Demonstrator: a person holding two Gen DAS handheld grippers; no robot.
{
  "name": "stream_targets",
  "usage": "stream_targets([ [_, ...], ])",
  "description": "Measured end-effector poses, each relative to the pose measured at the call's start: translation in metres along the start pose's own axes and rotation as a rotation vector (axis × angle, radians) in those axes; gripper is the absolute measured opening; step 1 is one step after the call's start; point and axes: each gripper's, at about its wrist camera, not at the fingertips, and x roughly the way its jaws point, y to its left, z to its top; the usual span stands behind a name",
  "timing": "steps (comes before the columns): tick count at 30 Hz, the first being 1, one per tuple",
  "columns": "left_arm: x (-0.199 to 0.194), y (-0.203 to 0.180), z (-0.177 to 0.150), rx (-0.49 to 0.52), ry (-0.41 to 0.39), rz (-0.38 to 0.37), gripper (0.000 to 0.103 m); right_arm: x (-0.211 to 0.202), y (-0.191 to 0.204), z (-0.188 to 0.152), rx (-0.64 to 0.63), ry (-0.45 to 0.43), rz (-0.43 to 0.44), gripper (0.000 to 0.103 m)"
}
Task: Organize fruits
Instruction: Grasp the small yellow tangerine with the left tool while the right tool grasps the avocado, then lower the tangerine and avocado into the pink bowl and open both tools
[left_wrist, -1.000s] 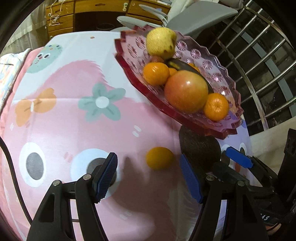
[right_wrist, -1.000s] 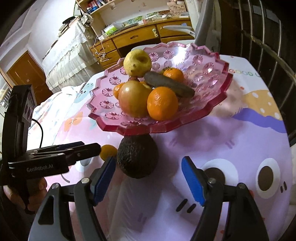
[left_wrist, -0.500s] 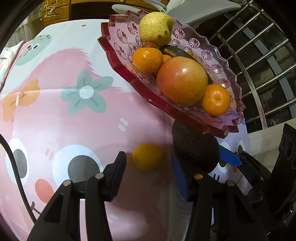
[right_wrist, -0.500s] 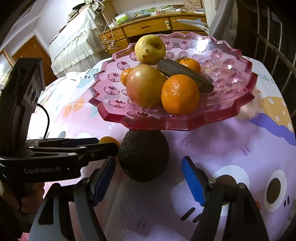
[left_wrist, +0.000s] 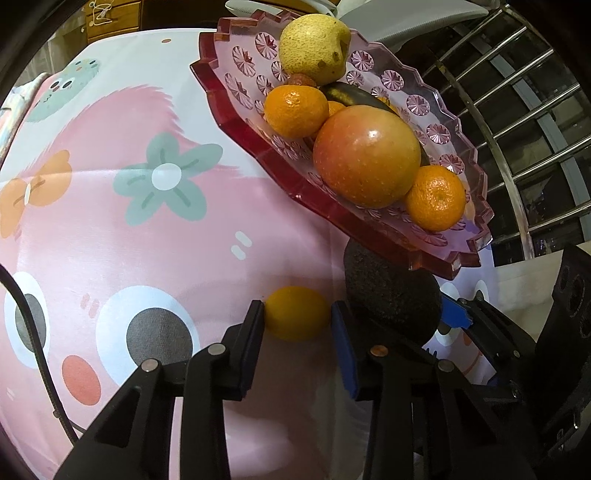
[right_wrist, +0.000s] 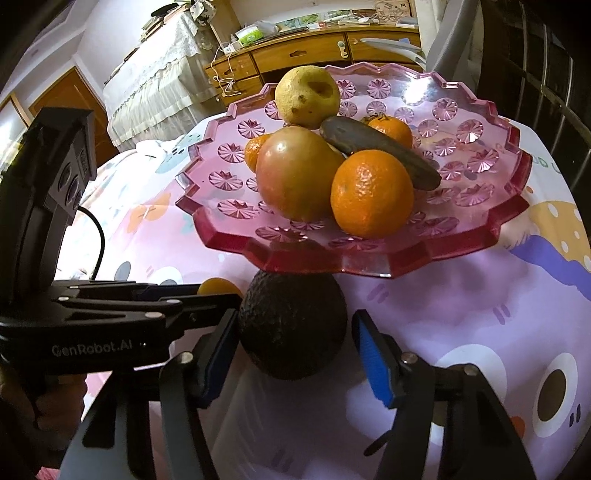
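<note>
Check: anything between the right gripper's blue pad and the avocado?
Nothing. Right wrist view shows bare tablecloth between pad and avocado.

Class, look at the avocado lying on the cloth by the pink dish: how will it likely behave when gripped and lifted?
The avocado looks rounded, so it may roll if nudged. Its pebbly skin should give the closing right gripper good friction; one finger is not yet touching. It sits under the dish rim, so lifting straight up risks a knock.

A long wooden dresser with drawers (right_wrist: 325, 51) stood against the pale back wall, cluttered on top. A white lace-edged cloth (right_wrist: 155, 77) draped furniture beside a brown wooden door (right_wrist: 70, 99). Shiny metal railings (left_wrist: 532, 122) rose on the right.
</note>
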Motion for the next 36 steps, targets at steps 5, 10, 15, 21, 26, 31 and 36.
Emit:
stream_targets([
  [5,-0.002,0.002,0.0,-0.006,-0.009,-0.003,0.035,0.003,0.0,0.002,0.017,0.002,0.015,0.058],
  [10,-0.01,0.007,-0.002,-0.01,-0.022,-0.003,0.035,0.003,0.002,0.002,0.022,0.005,0.001,0.058],
  [15,-0.021,0.014,-0.006,-0.008,-0.036,-0.002,0.035,0.002,0.006,-0.002,0.03,0.023,-0.013,0.058],
  [21,-0.04,0.019,-0.013,0.008,-0.053,-0.002,0.035,-0.005,0.01,-0.016,0.107,0.057,-0.002,0.058],
  [26,-0.06,0.019,-0.016,0.032,-0.076,-0.006,0.035,-0.012,0.017,-0.028,0.135,0.089,0.001,0.057],
  [31,-0.083,0.014,-0.014,0.064,-0.111,-0.014,0.035,-0.028,0.022,-0.04,0.166,0.104,0.019,0.057],
  [36,-0.101,0.003,-0.006,0.099,-0.145,-0.021,0.035,-0.052,0.022,-0.042,0.187,0.101,0.021,0.057],
])
